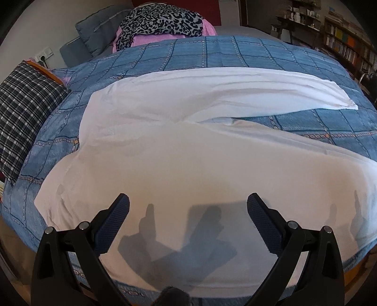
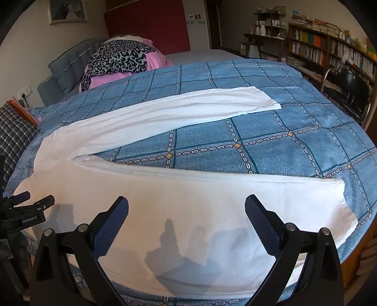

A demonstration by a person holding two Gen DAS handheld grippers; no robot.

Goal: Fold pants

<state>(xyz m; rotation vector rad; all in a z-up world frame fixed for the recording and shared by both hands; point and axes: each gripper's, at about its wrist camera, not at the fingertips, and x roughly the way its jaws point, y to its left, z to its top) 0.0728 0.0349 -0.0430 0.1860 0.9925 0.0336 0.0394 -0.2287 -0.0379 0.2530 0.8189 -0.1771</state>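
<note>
Your left gripper (image 1: pixel 188 200) hangs with its 2 blue-padded fingers spread wide and nothing between them, just above the near part of the white cotton pants (image 1: pixel 188 153), close to the waist end. Your right gripper (image 2: pixel 186 202) is likewise wide open and empty, poised over the nearer trouser leg, with its shadow falling on the cloth below.

You have the pants lying flat on the blue checked quilt with chain-pattern lines (image 2: pixel 282 146), waist toward your left and the 2 legs splayed apart in a V toward your right. The far leg's cuff (image 2: pixel 266 98) rests well apart from the near leg's cuff (image 2: pixel 341 202), with bare quilt between them. The near leg runs along the quilt's front edge.

From the right wrist view you can see the tips of your left gripper at the left edge, just beside the waist.

At the head of the bed a leopard-print cloth (image 1: pixel 162 20) lies on top of a pink fabric bundle (image 1: pixel 207 30), against a grey cushion (image 1: pixel 96 30). A dark plaid pillow (image 1: pixel 23 113) sits at the quilt's left edge. Wooden bookshelves packed with books (image 2: pixel 329 47) line the right wall, with a black chair (image 2: pixel 351 80) near them.
</note>
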